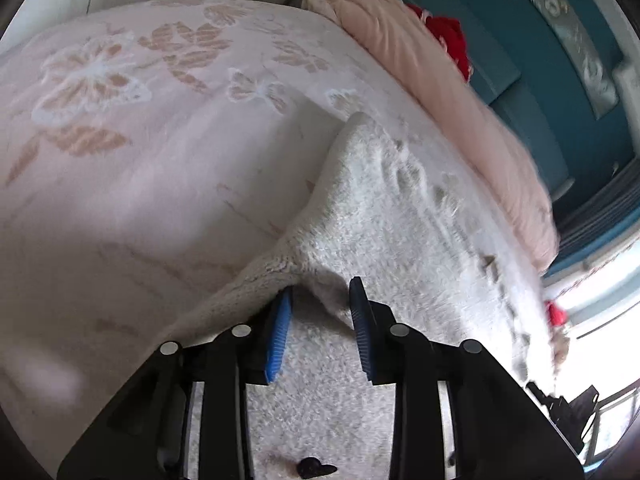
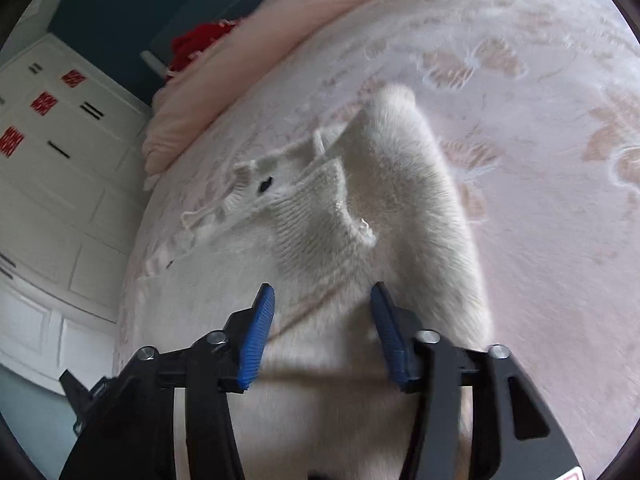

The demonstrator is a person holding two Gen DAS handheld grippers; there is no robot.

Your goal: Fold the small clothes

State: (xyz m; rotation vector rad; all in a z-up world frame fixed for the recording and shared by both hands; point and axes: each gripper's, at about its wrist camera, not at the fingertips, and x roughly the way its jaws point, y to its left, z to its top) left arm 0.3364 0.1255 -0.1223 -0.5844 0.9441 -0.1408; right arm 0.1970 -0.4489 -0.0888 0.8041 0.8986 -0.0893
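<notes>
Fuzzy white sweater (image 2: 360, 240) edge between left gripper (image 1: 320, 292) fingers.

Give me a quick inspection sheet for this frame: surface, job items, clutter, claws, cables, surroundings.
Surface: pink floral bedspread, soft, lightly wrinkled.
Job's things: white fuzzy knit sweater spread on it, one part raised up; small dark button near the neckline.
Clutter: rolled peach blanket along the bed edge; red fabric behind it.
Claws: left claw open, sweater edge between its blue pads; right claw open over the sweater.
Cables: nothing seen.
Surroundings: teal wall; white panelled cabinet.
</notes>
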